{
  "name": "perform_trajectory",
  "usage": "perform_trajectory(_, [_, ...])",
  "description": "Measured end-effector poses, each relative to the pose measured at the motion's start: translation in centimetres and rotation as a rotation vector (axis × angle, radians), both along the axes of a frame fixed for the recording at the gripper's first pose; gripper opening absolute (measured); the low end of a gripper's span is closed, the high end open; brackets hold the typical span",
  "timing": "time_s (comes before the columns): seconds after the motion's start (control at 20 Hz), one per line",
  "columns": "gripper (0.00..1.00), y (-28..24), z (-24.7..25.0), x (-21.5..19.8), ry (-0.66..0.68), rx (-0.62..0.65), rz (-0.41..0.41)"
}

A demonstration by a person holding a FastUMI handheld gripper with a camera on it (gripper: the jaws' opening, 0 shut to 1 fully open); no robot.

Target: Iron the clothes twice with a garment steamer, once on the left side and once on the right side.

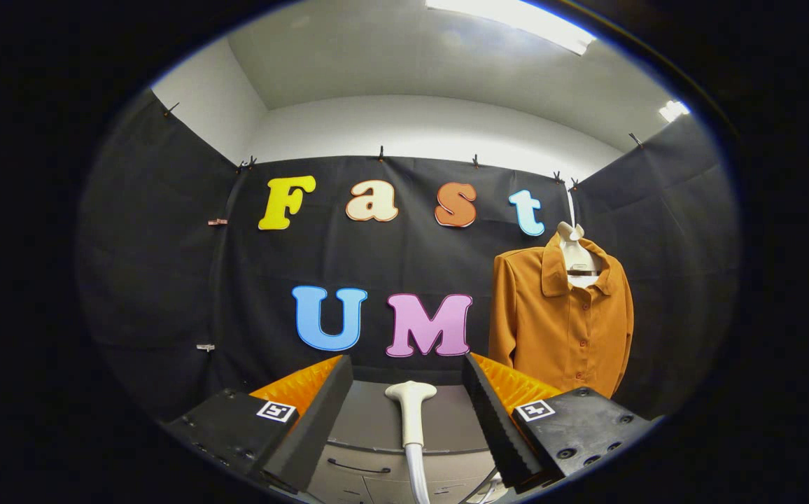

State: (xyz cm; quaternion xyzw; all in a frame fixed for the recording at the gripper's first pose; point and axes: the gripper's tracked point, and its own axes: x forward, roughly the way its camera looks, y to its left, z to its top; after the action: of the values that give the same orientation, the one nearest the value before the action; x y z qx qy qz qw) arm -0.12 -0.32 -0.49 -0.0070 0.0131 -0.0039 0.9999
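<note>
Claw (404,427) spread, empty, straddling steamer head | steamer (411,413) upright on counter (376,420), lower centre, unpinched | shirt (562,322) hung on hanger, right of centre, front exposed for steaming | likely pre-grasp.

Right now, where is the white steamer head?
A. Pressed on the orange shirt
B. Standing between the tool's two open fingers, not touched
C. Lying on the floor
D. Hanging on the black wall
B: the steamer head stands upright between the open fingers of the tool with gaps on both sides, and the orange shirt hangs farther off to the right.
</note>
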Motion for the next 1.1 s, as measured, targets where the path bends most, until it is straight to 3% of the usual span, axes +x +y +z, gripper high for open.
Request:
perform_trajectory(0.65, [0.98, 1.3, -1.9, 2.0, 0.047, -0.002, -0.009])
perform_trajectory(1.1, [0.98, 2.5, -5.7, 3.1, 0.160, -0.004, -0.067])
